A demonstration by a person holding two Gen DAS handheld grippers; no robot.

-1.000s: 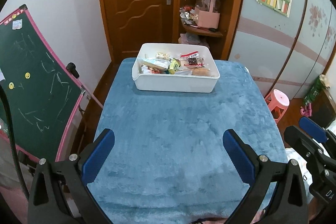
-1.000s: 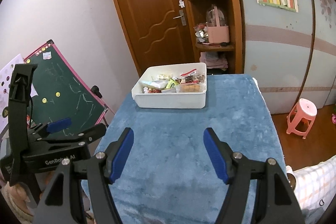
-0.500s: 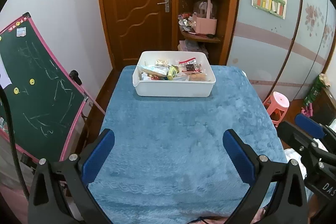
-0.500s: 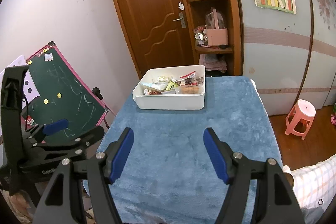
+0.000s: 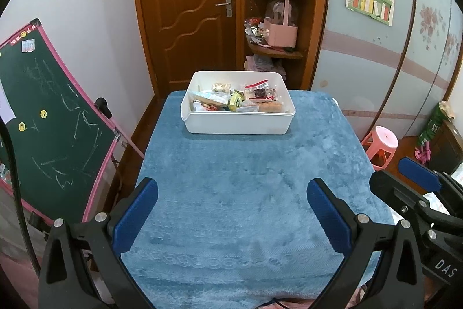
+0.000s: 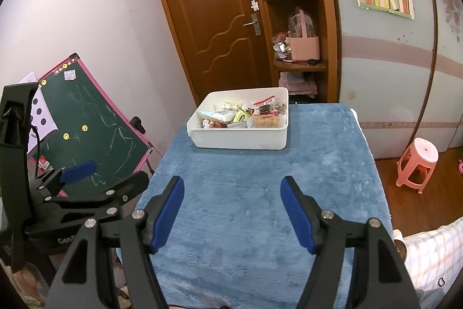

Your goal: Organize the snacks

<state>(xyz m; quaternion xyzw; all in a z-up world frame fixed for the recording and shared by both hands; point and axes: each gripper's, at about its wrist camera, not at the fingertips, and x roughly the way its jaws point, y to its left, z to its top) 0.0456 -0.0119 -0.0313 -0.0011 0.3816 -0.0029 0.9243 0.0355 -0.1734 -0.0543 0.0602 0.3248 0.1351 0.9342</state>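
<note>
Both tongs are empty with jaws apart: the left gripper (image 5: 232, 217) low in its frame stands wide, and the right gripper (image 6: 232, 212), low centre in its own view, is spread somewhat less. Nothing lies between either pair but the bare blue cloth (image 5: 254, 178). The white bin (image 5: 238, 123) sits at upper centre, at the table's far end, heaped with snacks (image 5: 235, 102). This looks like either the very start or the finish; if sorting remains, the next move calls for a long forward reach into the bin.
</note>
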